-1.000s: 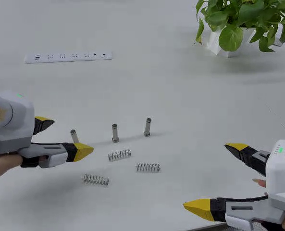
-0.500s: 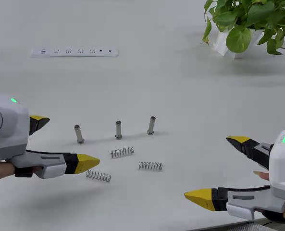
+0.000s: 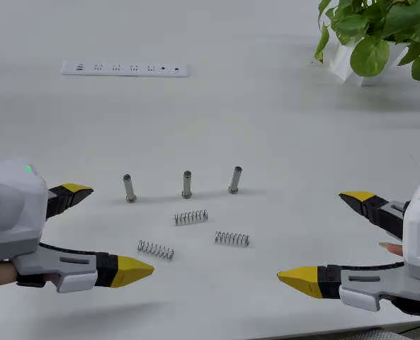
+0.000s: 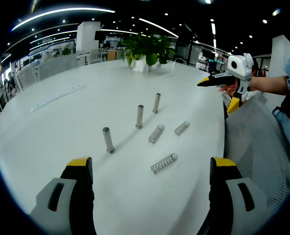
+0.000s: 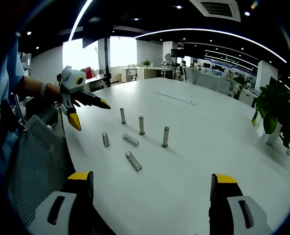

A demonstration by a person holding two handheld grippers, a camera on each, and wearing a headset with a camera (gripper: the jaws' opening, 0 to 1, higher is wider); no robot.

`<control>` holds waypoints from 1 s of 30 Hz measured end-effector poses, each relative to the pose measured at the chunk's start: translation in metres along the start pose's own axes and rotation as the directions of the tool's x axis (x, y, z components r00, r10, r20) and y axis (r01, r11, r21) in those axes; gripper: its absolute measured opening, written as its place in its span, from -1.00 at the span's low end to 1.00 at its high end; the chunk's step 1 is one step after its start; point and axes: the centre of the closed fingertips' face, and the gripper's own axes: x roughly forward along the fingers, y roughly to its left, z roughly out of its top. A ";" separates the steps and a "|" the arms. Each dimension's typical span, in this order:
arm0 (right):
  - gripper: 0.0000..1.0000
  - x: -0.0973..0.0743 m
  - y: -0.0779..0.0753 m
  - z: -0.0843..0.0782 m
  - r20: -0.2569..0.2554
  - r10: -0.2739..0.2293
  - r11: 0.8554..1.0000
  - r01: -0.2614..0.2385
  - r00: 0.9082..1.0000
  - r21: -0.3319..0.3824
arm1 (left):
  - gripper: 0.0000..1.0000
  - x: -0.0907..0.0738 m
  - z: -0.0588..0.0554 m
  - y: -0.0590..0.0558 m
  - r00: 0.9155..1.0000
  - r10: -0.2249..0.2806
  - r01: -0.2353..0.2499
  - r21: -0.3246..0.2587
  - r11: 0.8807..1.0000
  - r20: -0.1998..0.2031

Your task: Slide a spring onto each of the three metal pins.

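springs [image 3: 191, 217] lie loose on the white table [image 3: 280, 120], three of them on their sides. they sit just on the near side of a row of three pins [image 3: 187, 184], which stand upright and bare, so no spring is on a pin yet. the left spring [image 3: 156, 249] lies closest to the left gripper [image 3: 107, 229], and the right spring [image 3: 232, 239] lies toward the right gripper [image 3: 324, 236].

the risks, as i judge them:
- a spring is light and round, so a jaw tip that touches it off-centre could roll or skid it away across the smooth top.
- pinched too hard or near one end, it may bend or shoot out of the jaws.
- the pins seem to stand on small feet and close together. a wide jaw reaching in, or a spring end catching on a pin's head, could tip one over and perhaps its neighbour too.
- a spring brought in tilted would likely snag at the top rather than slide down the pin.

both grippers hover low at the near edge, well apart, one at the near left and one at the near right, with their tips pointing inward toward the work. each has its jaws spread wide with nothing between them. in the left gripper view the pins and springs sit ahead between the jaws, none of them touched.
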 end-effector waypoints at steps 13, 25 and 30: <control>0.99 -0.004 0.000 -0.004 -0.015 0.001 1.000 -0.001 1.000 0.004 | 0.24 0.019 -0.015 -0.014 0.997 -0.081 0.080 0.135 0.988 -0.002; 0.99 -0.009 -0.001 -0.005 -0.010 -0.010 1.000 0.010 1.000 0.020 | -0.35 0.030 -0.024 -0.011 0.975 -0.161 0.200 0.282 0.938 -0.154; 0.99 -0.009 -0.001 -0.007 -0.013 -0.012 1.000 0.012 1.000 0.027 | -0.45 0.032 -0.023 -0.010 0.966 -0.178 0.235 0.350 0.907 -0.188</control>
